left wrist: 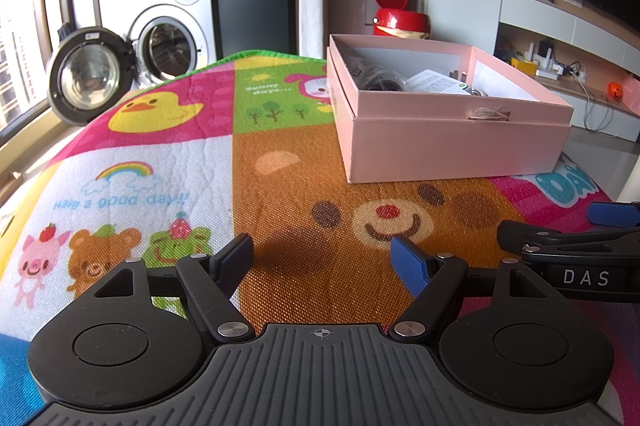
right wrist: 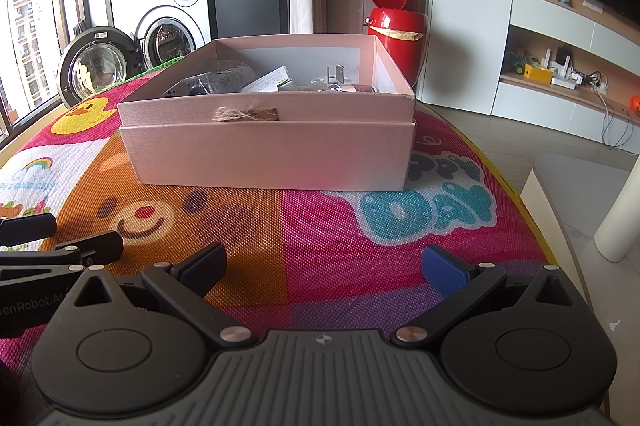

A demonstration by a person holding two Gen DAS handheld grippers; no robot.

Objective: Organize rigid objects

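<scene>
Pink cardboard box point(right wrist: 268, 149): open-topped on the colourful cartoon play mat point(right wrist: 320, 246), contents loose inside, reachable from above.
Left gripper point(left wrist: 324, 258): jaws wide apart, empty, low over mat.
Right gripper point(right wrist: 324, 266): spread wide, empty, facing box, likely poised to reach.

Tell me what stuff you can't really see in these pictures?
- Things inside the pink box: in both views its walls hide most of them, so only tops show.
- Right gripper in the left wrist view: cut off by the right edge.
- Washing machine drum: too dark to see inside.
- Shelf items in the right wrist view: too small to name.
</scene>
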